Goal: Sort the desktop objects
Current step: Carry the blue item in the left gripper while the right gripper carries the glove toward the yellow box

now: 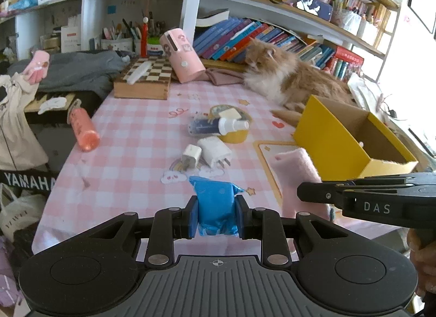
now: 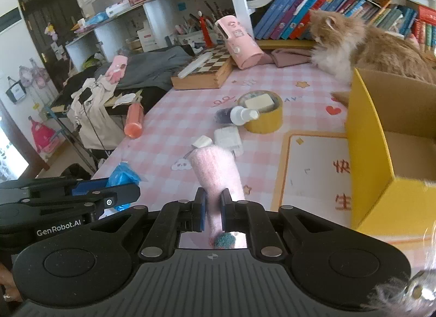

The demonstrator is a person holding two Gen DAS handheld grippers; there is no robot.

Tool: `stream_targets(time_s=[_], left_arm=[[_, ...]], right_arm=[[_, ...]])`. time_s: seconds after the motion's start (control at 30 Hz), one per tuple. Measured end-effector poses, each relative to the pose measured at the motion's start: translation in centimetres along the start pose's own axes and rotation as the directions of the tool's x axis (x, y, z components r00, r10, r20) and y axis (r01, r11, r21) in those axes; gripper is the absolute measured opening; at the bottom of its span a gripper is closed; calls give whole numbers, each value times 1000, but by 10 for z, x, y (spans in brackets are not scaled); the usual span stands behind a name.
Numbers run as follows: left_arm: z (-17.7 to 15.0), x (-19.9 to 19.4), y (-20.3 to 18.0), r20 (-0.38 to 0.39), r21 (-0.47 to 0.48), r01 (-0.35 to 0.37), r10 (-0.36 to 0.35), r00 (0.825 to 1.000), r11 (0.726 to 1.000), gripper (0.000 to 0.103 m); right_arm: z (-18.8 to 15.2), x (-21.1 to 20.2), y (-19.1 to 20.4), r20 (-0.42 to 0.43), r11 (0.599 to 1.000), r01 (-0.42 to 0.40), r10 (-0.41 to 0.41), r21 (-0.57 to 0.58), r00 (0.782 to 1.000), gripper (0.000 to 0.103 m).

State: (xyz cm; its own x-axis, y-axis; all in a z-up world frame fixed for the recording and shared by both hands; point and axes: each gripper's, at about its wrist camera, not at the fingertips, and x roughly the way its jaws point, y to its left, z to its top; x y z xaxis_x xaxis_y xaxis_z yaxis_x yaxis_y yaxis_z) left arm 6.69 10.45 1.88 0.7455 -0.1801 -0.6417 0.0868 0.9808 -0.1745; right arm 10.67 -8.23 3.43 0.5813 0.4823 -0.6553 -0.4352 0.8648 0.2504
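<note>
My left gripper [image 1: 215, 220] is shut on a crumpled blue plastic packet [image 1: 215, 202], held above the pink checked tablecloth [image 1: 130, 137]. My right gripper [image 2: 212, 214] is shut on a pink fuzzy sock [image 2: 218, 175] with a teal pompom near its base. The sock [image 1: 297, 169] also shows in the left wrist view, beside the open yellow cardboard box [image 1: 332, 142]. The box [image 2: 370, 148] stands at the right of the right wrist view. Two white chargers [image 1: 207, 153], a small spray bottle [image 1: 218, 126], a yellow tape roll [image 1: 234, 129] and an orange bottle [image 1: 83, 126] lie on the cloth.
An orange and white cat [image 1: 288, 77] lies on the table behind the box. A chessboard box [image 1: 144, 79] and a pink tilted case [image 1: 182, 55] stand at the back. Bookshelves run behind. Clothes and bags hang past the table's left edge.
</note>
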Motion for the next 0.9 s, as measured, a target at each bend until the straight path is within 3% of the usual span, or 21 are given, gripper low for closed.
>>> stream_targets(time_s=[0.47,0.9], left_arm=[[-19,-12,-24,-40,129,133,-129,991,983,25],[-27,-5,-56,-110,229,282,-263,958,932,25]], right_arm=[[-45,-35,5,19,990,95,-98,106,995,10],[-78,-69,-11,18,944,215,-226,249,974,10]])
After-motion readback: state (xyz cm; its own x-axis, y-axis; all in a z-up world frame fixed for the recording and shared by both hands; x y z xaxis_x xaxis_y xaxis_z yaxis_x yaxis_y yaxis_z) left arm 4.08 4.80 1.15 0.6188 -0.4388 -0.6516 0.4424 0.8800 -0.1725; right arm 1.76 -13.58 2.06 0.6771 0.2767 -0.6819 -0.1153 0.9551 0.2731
